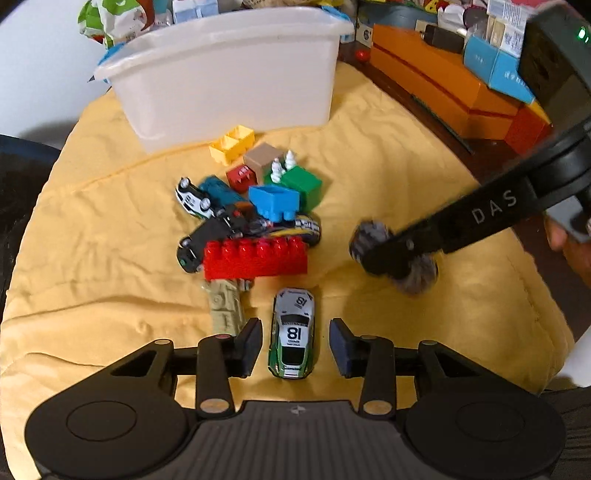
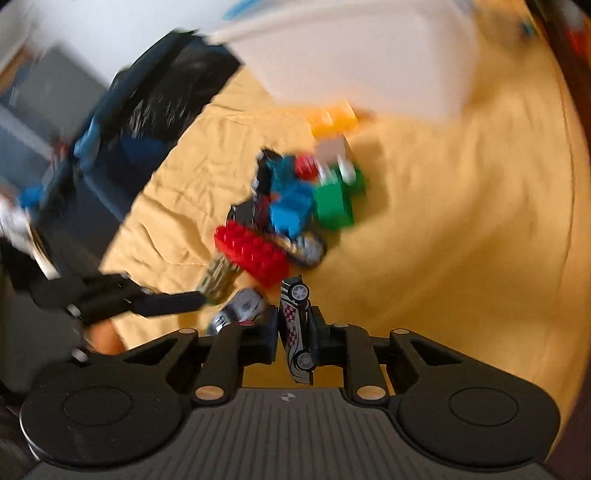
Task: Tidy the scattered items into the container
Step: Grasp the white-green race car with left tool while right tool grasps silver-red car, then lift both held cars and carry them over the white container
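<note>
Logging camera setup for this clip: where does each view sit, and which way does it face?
Left wrist: on the open left hand-held gripper, facing the white bin; the number 81 car lies between its fingers.
Right wrist: on the right hand-held gripper, shut on a checkered toy car, facing the same bin, blurred.
Shared: the red brick, yellow cloth; each shows the other gripper.

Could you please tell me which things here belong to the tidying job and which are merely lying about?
Job: white bin; number 81 car; long red brick; blue brick; checkered car in the right gripper.
Lying about: orange boxes; snack bag.
</note>
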`<act>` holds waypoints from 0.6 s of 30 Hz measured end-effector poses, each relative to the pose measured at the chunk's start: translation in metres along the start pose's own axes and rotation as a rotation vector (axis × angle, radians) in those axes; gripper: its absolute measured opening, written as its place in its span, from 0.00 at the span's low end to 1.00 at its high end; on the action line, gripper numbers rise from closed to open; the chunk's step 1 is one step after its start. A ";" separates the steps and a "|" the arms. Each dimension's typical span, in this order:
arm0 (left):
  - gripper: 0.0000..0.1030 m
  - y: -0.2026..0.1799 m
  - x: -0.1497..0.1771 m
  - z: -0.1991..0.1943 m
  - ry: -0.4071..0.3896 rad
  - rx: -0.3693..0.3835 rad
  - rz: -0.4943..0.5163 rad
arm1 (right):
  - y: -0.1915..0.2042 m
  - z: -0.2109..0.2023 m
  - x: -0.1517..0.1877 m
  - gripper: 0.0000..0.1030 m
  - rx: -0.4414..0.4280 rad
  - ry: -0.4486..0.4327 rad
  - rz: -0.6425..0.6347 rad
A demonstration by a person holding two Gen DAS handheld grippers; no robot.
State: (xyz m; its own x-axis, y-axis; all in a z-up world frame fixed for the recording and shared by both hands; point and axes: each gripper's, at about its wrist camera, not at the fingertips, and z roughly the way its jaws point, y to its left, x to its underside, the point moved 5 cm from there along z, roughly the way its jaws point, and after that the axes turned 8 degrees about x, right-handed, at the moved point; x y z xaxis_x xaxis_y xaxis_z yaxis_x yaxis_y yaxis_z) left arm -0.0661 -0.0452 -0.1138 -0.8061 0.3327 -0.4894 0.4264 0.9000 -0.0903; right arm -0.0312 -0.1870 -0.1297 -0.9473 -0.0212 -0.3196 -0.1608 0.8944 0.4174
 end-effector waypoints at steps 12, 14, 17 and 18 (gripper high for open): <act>0.42 -0.008 0.005 0.004 -0.049 -0.014 0.032 | 0.035 -0.037 0.032 0.50 0.260 -0.283 -0.335; 0.42 -0.006 0.006 0.013 -0.036 -0.017 0.028 | 0.046 -0.021 0.036 0.47 0.358 -0.248 -0.435; 0.42 -0.002 0.012 0.026 -0.022 -0.007 0.018 | 0.040 -0.001 0.037 0.47 0.437 -0.203 -0.448; 0.43 0.000 0.013 0.027 -0.033 0.006 0.010 | 0.035 0.004 0.040 0.47 0.471 -0.196 -0.448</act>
State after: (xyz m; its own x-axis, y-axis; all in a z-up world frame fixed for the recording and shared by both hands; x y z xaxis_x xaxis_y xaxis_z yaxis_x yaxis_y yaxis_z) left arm -0.0654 -0.0490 -0.1437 -0.7877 0.3324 -0.5187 0.4372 0.8948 -0.0906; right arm -0.0734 -0.1550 -0.1312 -0.7425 -0.3936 -0.5419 -0.3467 0.9181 -0.1919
